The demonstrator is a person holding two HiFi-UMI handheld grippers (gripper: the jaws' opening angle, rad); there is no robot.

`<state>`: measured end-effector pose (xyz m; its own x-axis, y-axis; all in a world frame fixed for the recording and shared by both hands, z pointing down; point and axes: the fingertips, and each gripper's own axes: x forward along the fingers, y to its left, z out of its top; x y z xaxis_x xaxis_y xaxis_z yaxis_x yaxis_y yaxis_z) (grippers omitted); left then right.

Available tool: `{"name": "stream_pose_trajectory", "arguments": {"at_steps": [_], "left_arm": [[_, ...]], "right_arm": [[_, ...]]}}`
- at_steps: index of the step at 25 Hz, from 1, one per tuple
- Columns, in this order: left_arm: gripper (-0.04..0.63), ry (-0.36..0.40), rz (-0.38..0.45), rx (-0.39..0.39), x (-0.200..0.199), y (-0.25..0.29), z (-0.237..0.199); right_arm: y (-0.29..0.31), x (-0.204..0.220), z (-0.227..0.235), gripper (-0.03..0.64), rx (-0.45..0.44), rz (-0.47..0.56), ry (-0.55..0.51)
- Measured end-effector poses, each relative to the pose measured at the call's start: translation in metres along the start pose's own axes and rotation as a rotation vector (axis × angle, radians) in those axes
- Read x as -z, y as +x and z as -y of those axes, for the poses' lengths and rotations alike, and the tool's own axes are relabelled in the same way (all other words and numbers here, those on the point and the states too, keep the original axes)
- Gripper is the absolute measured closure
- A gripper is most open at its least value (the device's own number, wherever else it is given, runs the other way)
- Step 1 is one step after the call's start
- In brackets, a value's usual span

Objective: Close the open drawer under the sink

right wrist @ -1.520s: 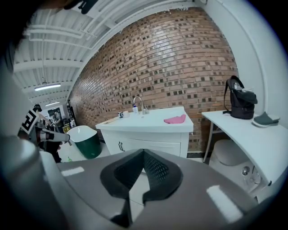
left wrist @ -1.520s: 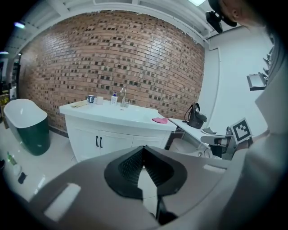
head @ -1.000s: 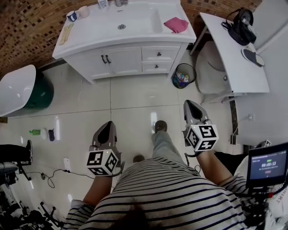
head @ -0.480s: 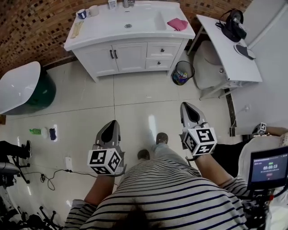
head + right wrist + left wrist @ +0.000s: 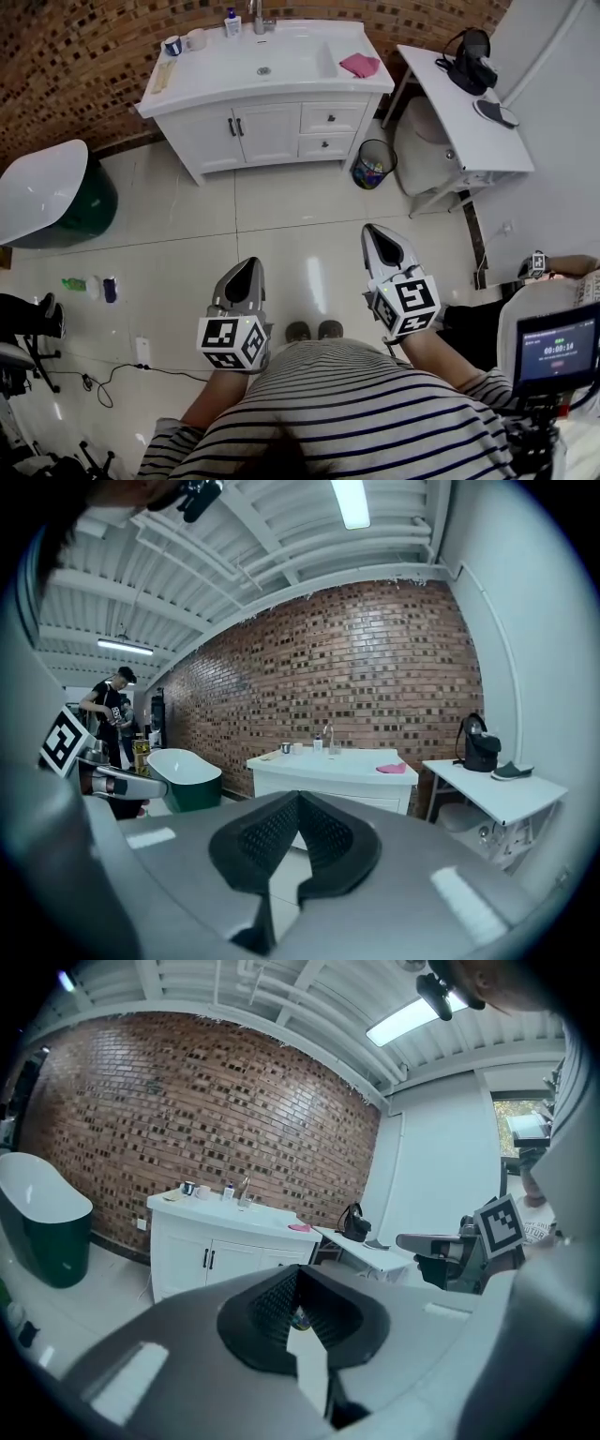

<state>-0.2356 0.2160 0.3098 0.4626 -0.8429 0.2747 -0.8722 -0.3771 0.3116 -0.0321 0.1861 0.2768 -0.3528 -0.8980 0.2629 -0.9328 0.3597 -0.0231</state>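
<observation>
Drawers point(image 5: 330, 117): two, stacked in the right half of the white vanity point(image 5: 202, 131) under the sink point(image 5: 272, 58), fronts flush. Vanity stands against the brick wall point(image 5: 75, 47). Glossy tile floor point(image 5: 281, 211); waste bin point(image 5: 374, 161) beside the vanity. Left gripper point(image 5: 249, 266) and right gripper point(image 5: 376, 232): well back over the floor, jaws clenched, nothing between them.

White vanity point(image 5: 272, 127) and bin point(image 5: 375, 164) on tiled floor point(image 5: 281, 220)

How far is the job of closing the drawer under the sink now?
Done, it seems: the upper drawer and lower drawer sit flush in the vanity. In hand: nothing; left claw and right claw are shut, empty, over the floor far from it. Left: nothing visible.
</observation>
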Motion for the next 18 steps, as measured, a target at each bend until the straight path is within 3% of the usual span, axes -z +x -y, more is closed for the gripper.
{"name": "stream_pose_trajectory", "arguments": {"at_steps": [10,18], "left_arm": [[0.583,0.023,-0.028,-0.014,0.008,-0.002,0.056],[0.583,0.061,-0.023,-0.051,-0.002,-0.001,0.069]], "right_arm": [[-0.032,0.001,0.012,0.617,-0.048,0.02,0.006],[-0.05,0.008,0.021,0.617,-0.067,0.017,0.019]]}}
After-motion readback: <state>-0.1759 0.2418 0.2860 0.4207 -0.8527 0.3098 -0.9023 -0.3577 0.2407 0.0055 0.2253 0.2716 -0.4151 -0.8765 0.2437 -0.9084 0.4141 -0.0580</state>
